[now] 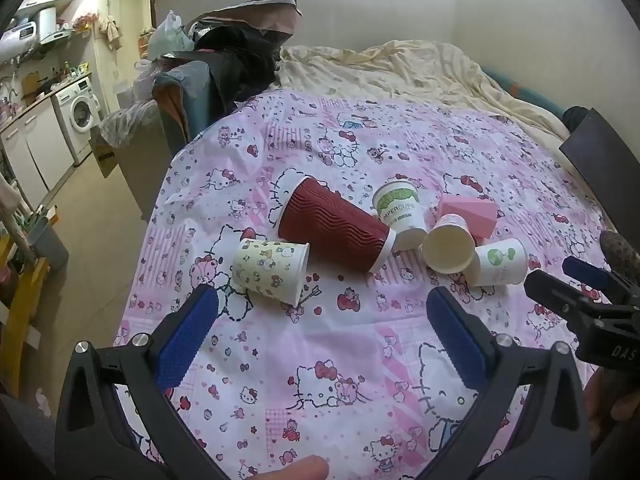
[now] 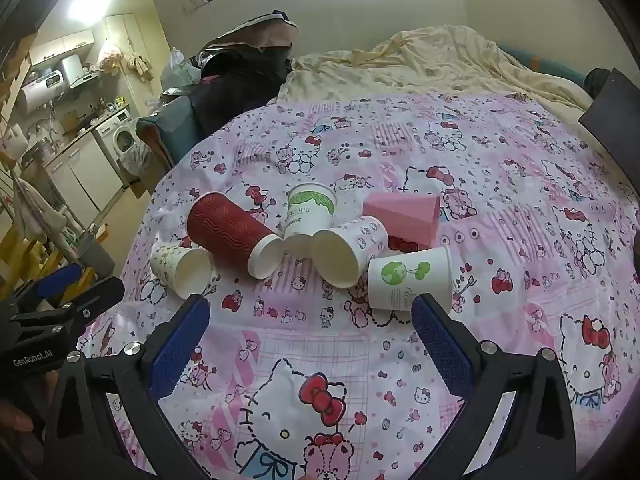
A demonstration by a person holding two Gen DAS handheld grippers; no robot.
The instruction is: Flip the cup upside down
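Observation:
Several paper cups lie in a cluster on the pink Hello Kitty cloth [image 1: 340, 360]. A tall red ribbed cup [image 1: 334, 224] [image 2: 236, 230] lies on its side. A small yellow patterned cup [image 1: 270, 270] [image 2: 180, 266] lies on its side to its left. A green-and-white cup [image 1: 400, 208] [image 2: 310, 212] stands upside down behind. A pink-print cup [image 1: 448, 242] [image 2: 348, 248] lies mouth toward me. A white cup with a green tree [image 1: 500, 262] [image 2: 408, 278] lies on its side. My left gripper [image 1: 322, 304] is open and empty in front of the cups. My right gripper [image 2: 310, 314] is open and empty, its right finger close to the tree cup.
A pink box [image 1: 470, 210] [image 2: 404, 216] lies behind the cups. A crumpled cream blanket [image 1: 400, 68] covers the far bed. Bags and dark clothes [image 1: 232, 52] pile at the back left. The bed's left edge drops to the floor [image 1: 88, 260], with a kitchen and washing machine [image 1: 80, 116] beyond.

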